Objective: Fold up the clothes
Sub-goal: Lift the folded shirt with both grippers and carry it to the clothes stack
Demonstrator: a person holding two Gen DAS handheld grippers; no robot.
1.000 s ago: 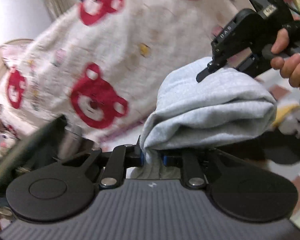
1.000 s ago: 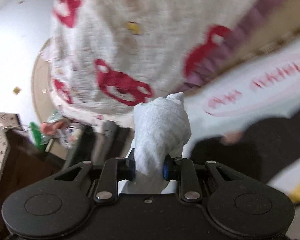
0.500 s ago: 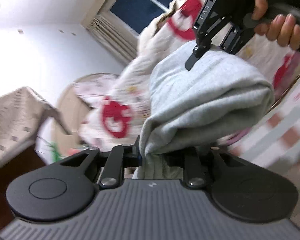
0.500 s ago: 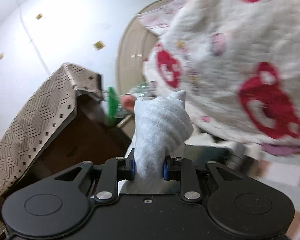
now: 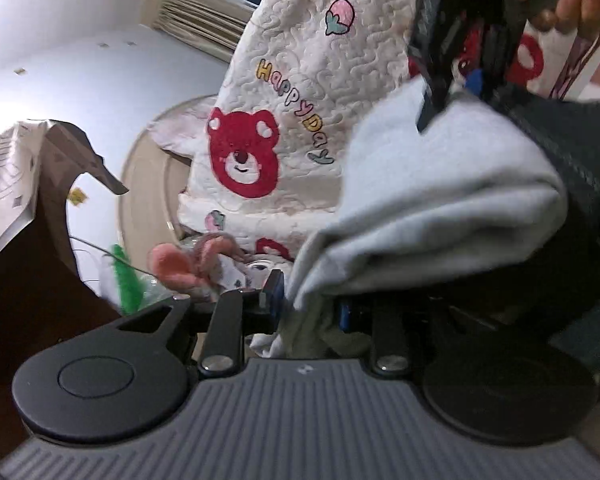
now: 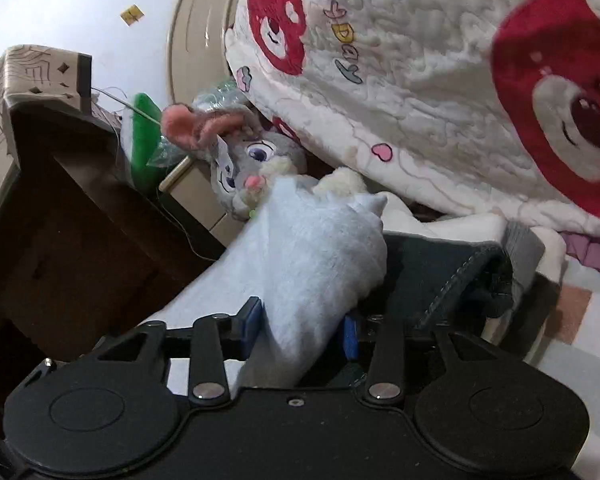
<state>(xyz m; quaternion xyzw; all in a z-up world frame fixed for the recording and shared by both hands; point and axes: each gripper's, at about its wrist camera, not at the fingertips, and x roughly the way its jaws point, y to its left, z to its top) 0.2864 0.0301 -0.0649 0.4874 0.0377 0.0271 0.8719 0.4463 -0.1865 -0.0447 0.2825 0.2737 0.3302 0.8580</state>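
Change: both wrist views have swung from the wall down toward the bear quilt (image 5: 300,92); the bundle is probably being carried to a resting place.
Left gripper (image 5: 308,308): jaws clamped on grey garment (image 5: 440,208).
Right gripper (image 6: 300,328): jaws clamped on its other end.
Garment: folded thick, held below the quilt.
Room: stuffed rabbit (image 6: 252,164), dark cabinet (image 6: 60,240) beside quilt.

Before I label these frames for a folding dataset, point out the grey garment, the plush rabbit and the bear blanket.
grey garment (image 5: 440,200): left wrist view, on its folded bulk.
plush rabbit (image 6: 256,156): right wrist view, on its face.
bear blanket (image 5: 320,92): left wrist view, beside the lettering.
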